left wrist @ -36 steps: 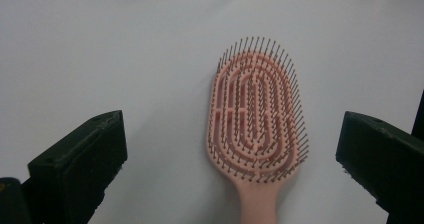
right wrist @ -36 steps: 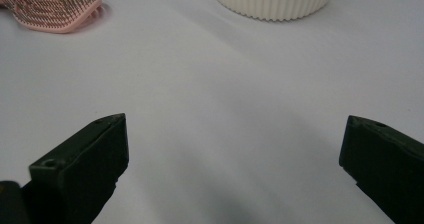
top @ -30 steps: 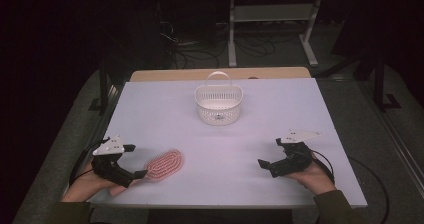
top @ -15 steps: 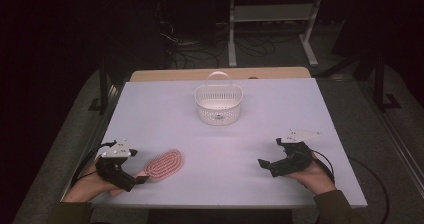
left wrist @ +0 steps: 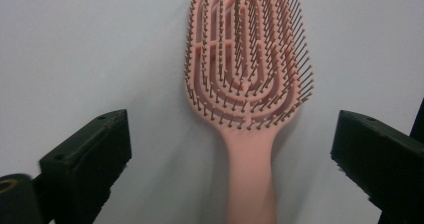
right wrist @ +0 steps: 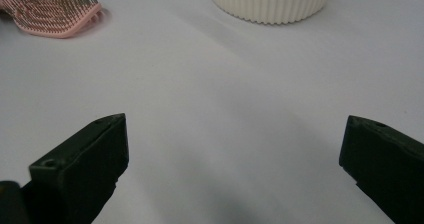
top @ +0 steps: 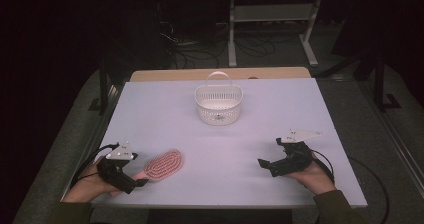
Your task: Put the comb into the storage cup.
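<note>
Brush (left wrist: 245,99): pink plastic, smooth, slightly glossy; thin stiff plastic bristles on an open looped frame.
Basket (top: 218,104): white plastic, slotted ribbed wall, low sheen, at 12 o'clock.
Table (top: 310,114): pale, smooth, matt top; a bare wood-look strip along the far edge.
Left gripper (left wrist: 227,169), right gripper (right wrist: 235,169): black matt hard plastic, faintly grainy.

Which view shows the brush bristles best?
Left gripper view: the pink hairbrush lies close between the open left tool jaws, every bristle row sharp. High view shows it small; right gripper view catches its head edge-on.
</note>
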`<action>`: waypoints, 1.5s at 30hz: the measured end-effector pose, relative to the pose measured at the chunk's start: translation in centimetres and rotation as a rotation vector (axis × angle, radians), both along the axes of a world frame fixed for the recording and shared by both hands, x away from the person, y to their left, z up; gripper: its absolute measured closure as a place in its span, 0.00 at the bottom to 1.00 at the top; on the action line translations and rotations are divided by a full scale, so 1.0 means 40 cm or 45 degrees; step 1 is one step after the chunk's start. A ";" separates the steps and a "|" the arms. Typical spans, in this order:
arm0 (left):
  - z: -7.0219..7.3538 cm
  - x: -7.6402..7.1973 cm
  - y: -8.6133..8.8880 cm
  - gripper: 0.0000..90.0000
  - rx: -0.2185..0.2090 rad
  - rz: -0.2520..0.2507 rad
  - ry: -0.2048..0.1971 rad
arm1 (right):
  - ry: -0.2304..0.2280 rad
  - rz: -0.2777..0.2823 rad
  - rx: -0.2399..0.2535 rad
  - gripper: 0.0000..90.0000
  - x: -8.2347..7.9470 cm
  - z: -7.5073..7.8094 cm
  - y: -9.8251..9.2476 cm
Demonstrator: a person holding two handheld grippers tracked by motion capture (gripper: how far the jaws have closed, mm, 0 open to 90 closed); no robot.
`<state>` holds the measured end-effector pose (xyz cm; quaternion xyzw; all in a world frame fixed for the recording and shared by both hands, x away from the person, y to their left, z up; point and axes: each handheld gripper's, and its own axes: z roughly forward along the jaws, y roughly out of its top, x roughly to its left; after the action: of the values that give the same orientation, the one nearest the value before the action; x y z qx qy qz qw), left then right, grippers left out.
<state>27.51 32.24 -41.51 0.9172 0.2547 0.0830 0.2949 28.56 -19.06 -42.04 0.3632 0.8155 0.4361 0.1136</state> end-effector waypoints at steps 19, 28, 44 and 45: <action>-0.003 -0.007 -0.002 0.34 0.065 -0.042 0.047 | 0.003 -0.004 -0.001 0.00 0.001 0.000 -0.001; -0.009 -0.007 -0.008 0.48 0.101 -0.055 0.076 | 0.002 -0.003 -0.001 0.00 0.000 0.000 -0.001; -0.018 0.000 -0.024 0.62 0.164 -0.045 0.105 | 0.002 -0.003 -0.001 0.00 0.001 0.000 -0.001; -0.018 0.000 -0.026 0.63 0.167 -0.039 0.100 | 0.003 -0.003 -0.002 0.00 0.001 0.000 -0.001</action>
<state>27.53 31.19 -42.24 0.9409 0.2462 0.0589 0.2251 28.58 -19.09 -42.05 0.3645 0.8154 0.4351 0.1134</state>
